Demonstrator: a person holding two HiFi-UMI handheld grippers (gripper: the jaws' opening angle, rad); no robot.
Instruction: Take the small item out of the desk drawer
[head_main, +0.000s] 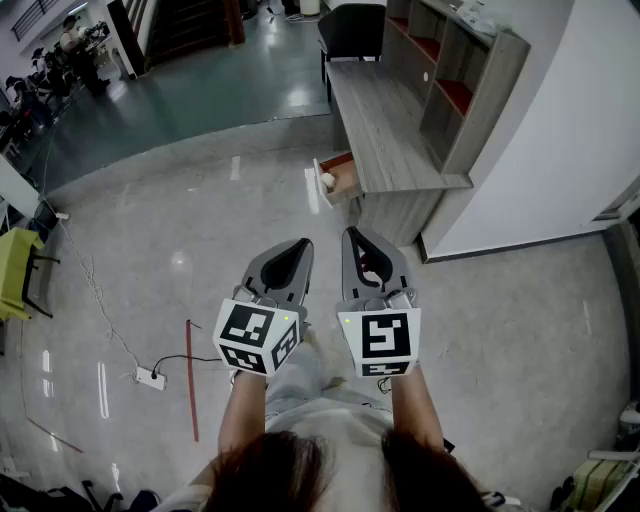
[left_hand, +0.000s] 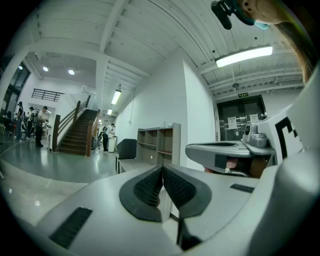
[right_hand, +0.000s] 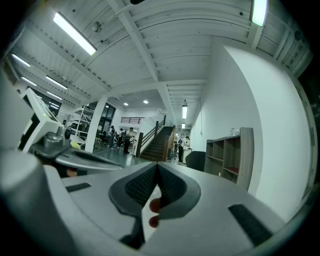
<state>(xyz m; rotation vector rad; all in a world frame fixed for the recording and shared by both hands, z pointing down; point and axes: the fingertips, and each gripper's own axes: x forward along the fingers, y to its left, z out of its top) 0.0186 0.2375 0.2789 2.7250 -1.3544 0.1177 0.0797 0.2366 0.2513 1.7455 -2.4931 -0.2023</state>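
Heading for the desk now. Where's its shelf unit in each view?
Head view: shelf unit upper right, on the desk.
Left gripper view: shelf unit at centre, above the jaws.
Right gripper view: shelf unit right of centre.
Shared landmark: the black chair next to it, in all three.
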